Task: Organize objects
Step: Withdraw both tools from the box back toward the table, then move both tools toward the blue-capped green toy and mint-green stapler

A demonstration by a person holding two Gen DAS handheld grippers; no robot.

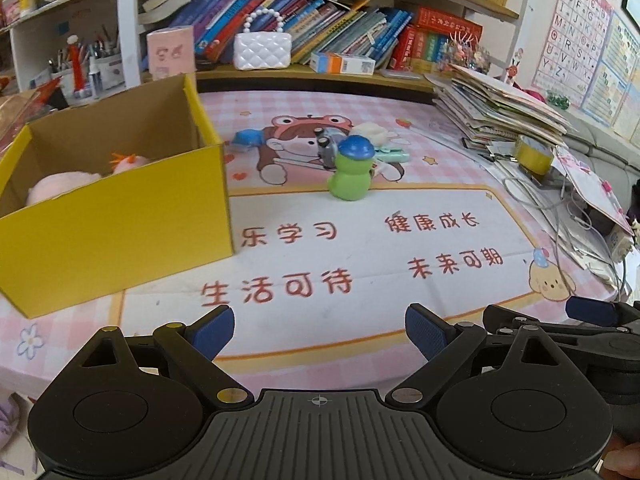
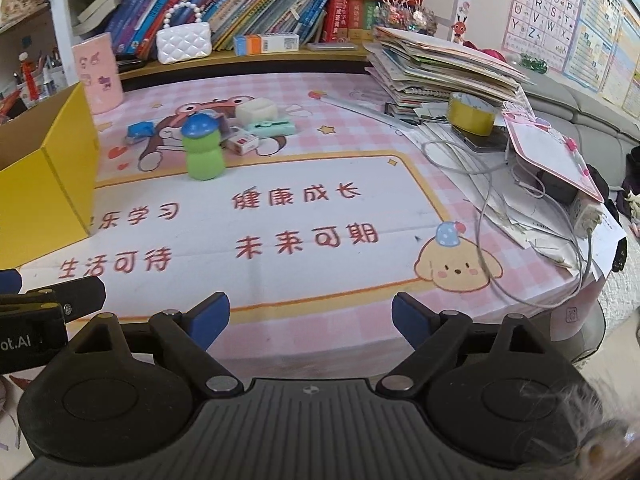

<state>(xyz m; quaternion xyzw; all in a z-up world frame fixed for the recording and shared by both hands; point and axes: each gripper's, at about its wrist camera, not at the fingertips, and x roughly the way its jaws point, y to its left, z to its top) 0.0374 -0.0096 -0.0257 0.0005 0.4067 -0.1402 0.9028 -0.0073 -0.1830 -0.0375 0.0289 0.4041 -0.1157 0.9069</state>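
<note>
The left gripper point(image 1: 319, 334) hangs above the near edge of a pink checked desk mat point(image 1: 360, 248), its blue-padded jaws spread wide with nothing between them. The right gripper point(image 2: 310, 320) sits just beside it, jaws likewise wide apart and empty; each gripper shows at the edge of the other's view.

A yellow cardboard box point(image 1: 120, 216) stands open on the left side of the mat. Inside it lies a pink plush toy point(image 1: 66, 184) (something pale with orange tufts sits behind it, too hidden to name).

Beyond the red printed characters, near the middle of the mat, a green toy figure with a blue cap point(image 2: 203, 148) stands upright, apart from the box. Just behind it lies a cluster of small things: a blue packet point(image 2: 140, 130), a small red-and-white box point(image 2: 242, 143), a mint-green item point(image 2: 272, 126) and a pale cream lump point(image 2: 256, 110). From the left wrist, a small grey toy point(image 1: 326, 146) shows directly behind the green figure.

On the right, a stack of books and papers point(image 2: 440, 68) leans over the mat's edge, with a roll of yellow tape point(image 2: 472, 114) and a white cable point(image 2: 488, 200) beside it. A white quilted handbag point(image 2: 183, 42) sits on the shelf at the back.
</note>
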